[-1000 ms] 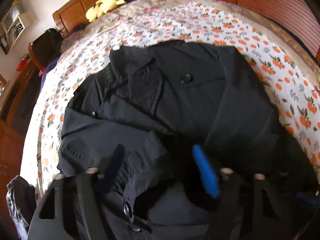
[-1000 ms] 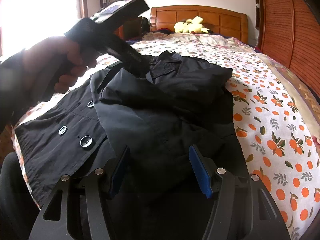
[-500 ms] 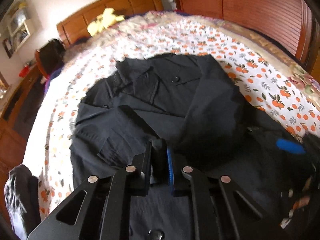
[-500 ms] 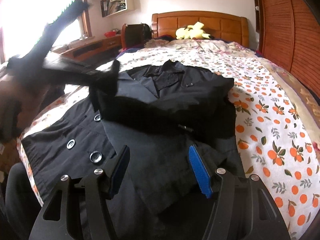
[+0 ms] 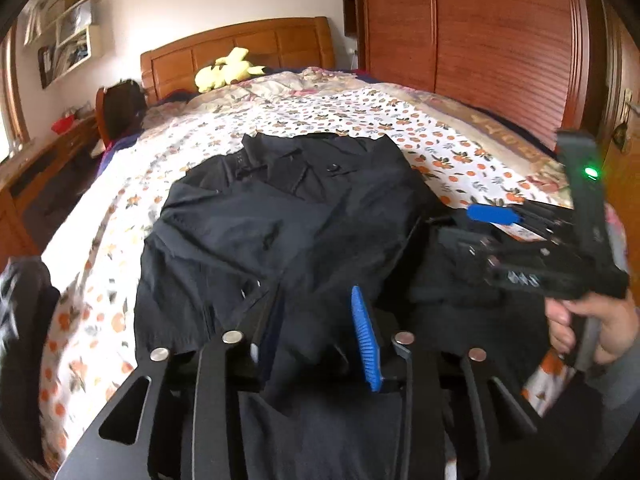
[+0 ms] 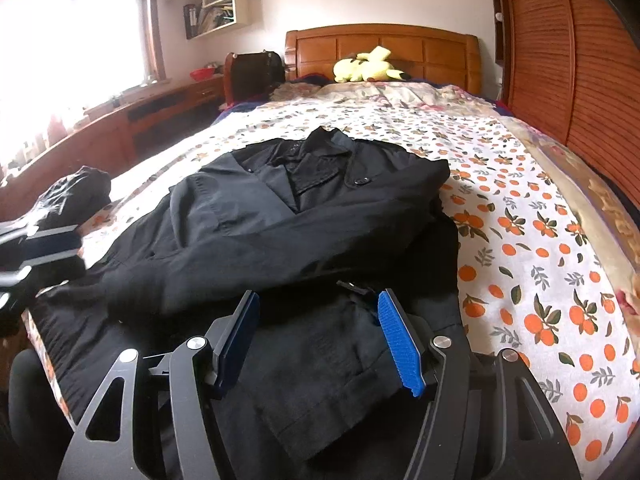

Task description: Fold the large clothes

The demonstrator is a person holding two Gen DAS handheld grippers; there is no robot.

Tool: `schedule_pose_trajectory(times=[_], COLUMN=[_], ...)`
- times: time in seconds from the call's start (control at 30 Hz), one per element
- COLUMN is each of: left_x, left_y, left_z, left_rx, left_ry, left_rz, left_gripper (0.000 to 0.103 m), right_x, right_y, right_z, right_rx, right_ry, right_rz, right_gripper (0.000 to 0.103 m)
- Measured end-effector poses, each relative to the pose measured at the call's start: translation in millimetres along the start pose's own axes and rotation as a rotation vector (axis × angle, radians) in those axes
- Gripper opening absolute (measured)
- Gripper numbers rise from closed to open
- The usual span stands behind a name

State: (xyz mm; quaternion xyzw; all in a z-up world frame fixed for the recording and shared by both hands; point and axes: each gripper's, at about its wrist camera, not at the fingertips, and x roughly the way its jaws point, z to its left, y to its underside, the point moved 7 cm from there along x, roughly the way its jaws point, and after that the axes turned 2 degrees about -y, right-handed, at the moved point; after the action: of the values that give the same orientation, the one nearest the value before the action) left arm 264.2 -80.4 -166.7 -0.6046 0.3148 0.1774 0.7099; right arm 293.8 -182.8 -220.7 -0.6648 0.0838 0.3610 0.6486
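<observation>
A large black coat [image 6: 304, 232] lies on the bed [image 6: 540, 248], collar toward the headboard, both sleeves folded across its front. It also shows in the left wrist view [image 5: 280, 232]. My left gripper [image 5: 316, 332] is open over the coat's near hem, with cloth bunched between its fingers but not pinched. My right gripper [image 6: 320, 332] is open and empty just above the coat's lower part. The right gripper also shows at the right of the left wrist view [image 5: 496, 216], held by a hand.
The bed has an orange-print sheet. A yellow plush toy [image 6: 368, 66] lies by the wooden headboard [image 6: 380, 48]. A dark bundle of clothes [image 6: 72, 196] sits at the bed's left edge. A wooden wardrobe [image 6: 580, 72] stands right, a desk [image 6: 132, 116] under the window left.
My left gripper was shut on a fold of the coat half a second ago; it has opened and pulled back to the near hem. The left sleeve now lies folded across the coat.
</observation>
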Motion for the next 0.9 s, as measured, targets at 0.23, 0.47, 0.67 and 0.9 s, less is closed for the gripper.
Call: schedule_pose_trajectory(times=[0.23, 0.47, 0.67, 0.9], left_x=[-12.5, 14.8, 52.0, 75.5], left_y=[16.3, 24.6, 39.8, 65.1], left_z=[18.9, 56.7, 81.2, 82.7], left_rx=[-0.025, -0.06, -0.085, -0.073], left_ry=[-0.018, -0.055, -0.078, -0.093], left_rz=[-0.01, 0.029, 0.107, 0.173], left_gripper=[0.048, 0.059, 0.059, 0.068], right_x=[4.9, 10.3, 11.5, 12.6], right_y=[2.2, 7.4, 10.7, 12.6], right_z=[5.6, 16.8, 24.1, 29.4], right_rx=[-0.013, -0.047, -0.071, -0.089], right_ry=[-0.006, -0.015, -0.014, -0.011], right_rz=[0.012, 0.029, 0.037, 0.039], right_gripper=[0.059, 0.059, 0.059, 0.059])
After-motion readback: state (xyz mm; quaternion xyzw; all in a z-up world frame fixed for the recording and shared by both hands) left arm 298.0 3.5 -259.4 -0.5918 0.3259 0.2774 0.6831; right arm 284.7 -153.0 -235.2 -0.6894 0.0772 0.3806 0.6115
